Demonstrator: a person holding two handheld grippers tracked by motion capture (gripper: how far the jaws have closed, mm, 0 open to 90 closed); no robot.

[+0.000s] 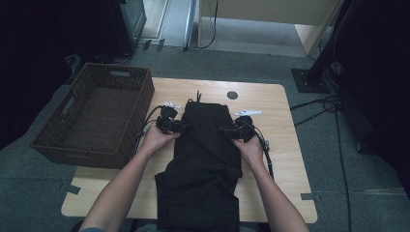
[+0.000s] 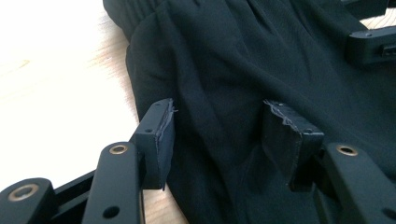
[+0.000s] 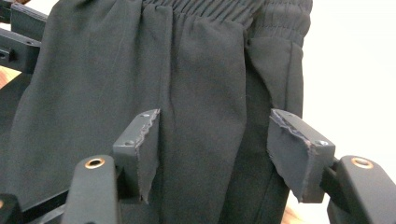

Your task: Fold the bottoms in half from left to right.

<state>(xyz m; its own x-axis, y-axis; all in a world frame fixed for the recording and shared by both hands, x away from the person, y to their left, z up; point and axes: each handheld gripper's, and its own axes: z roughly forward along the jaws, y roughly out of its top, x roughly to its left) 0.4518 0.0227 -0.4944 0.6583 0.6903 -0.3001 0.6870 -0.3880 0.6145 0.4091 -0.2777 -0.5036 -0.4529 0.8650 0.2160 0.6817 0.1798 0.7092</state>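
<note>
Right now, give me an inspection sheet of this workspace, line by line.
Surface: light wooden table, bare around the cloth.
Job's things: black fabric trousers lie flat down the middle, elastic waistband at the far end, legs hanging over the near edge.
Clutter: small dark round spot near the far edge.
Grippers: left tool and right tool sit at opposite sides of the trousers, jaws apart, cloth between the pads unpinched.
Cables: one trails from each tool; more black cables on the floor.
Surroundings: empty brown woven basket at the left, grey floor.
</note>
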